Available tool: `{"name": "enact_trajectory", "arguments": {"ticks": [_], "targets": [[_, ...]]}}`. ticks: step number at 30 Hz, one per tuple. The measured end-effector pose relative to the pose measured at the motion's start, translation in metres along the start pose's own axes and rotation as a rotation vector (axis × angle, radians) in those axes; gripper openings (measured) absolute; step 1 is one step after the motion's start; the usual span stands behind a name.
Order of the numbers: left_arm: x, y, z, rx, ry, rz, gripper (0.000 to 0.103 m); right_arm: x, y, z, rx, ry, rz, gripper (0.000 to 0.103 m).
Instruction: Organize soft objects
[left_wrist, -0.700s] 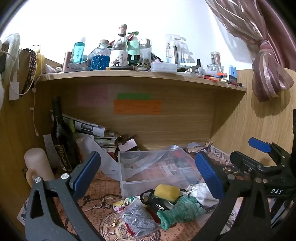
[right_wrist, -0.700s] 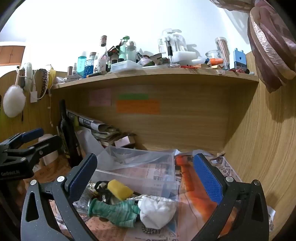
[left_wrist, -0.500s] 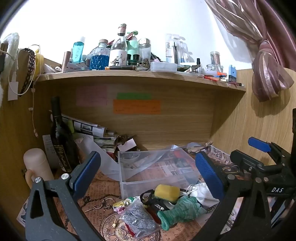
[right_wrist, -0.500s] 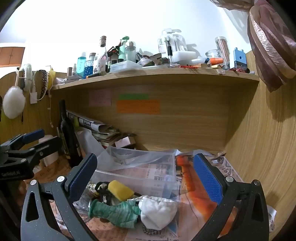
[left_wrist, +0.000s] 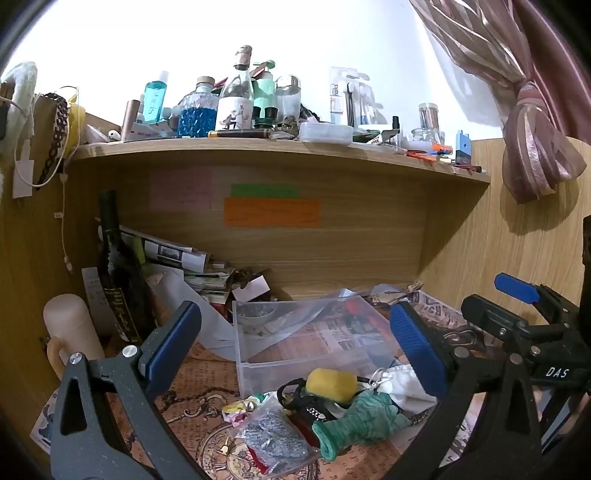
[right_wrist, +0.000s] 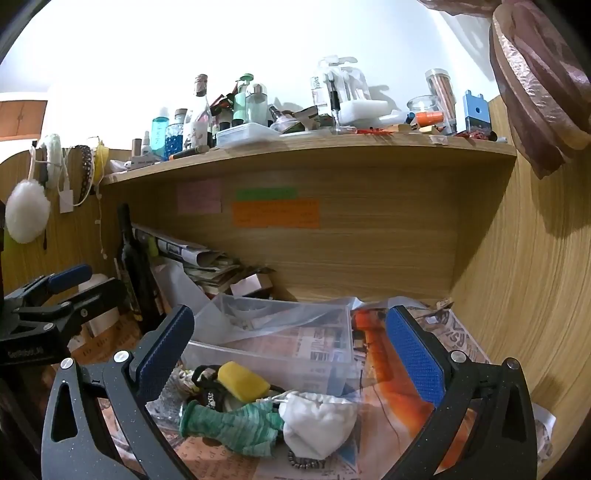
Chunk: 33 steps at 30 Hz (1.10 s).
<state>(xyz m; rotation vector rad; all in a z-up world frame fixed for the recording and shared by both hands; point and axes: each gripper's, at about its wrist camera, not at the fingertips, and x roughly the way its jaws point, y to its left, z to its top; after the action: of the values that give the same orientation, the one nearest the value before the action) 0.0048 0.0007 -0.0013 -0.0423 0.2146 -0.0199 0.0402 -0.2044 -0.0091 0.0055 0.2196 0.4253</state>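
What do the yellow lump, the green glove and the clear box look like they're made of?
Yellow lump: probably foam sponge, matte with rounded edges. Green glove: knitted fabric, with a ribbed cuff and mottled weave. Clear box: thin, glossy, see-through plastic; the newspaper shows through its walls.

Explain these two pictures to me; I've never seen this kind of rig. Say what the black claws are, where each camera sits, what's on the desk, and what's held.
The black claws with blue pads are hand-held grippers; no robot. A camera on each looks along its fingers. One view shows the left gripper, the other the right gripper. Both are open and hold nothing. On the newspaper-covered desk lie a yellow foam sponge, a green knitted glove, a white cloth pouch, and behind them a clear plastic box.
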Motion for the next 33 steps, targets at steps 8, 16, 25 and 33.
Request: {"name": "enact_trajectory", "arguments": {"ticks": [8,16,25,33], "targets": [[0.0005,0.0004,0.0006,0.0,0.001,-0.002,0.103,-0.0002,0.0016,0.0006,0.002,-0.001,0.001,0.103],[0.0006,-0.0005,-0.0004,0.001,0.002,-0.004,0.103,-0.0013,0.0026,0.0009,0.004,-0.001,0.004,0.103],[0.0015,-0.0015,-0.0004,0.004,0.003,-0.012,0.103,-0.0019,0.003,0.001,0.006,-0.002,0.005,0.103],[0.0016,-0.0027,0.0001,0.006,0.003,-0.015,0.103,-0.0026,0.0021,0.0017,0.01,-0.001,0.004,0.103]]}}
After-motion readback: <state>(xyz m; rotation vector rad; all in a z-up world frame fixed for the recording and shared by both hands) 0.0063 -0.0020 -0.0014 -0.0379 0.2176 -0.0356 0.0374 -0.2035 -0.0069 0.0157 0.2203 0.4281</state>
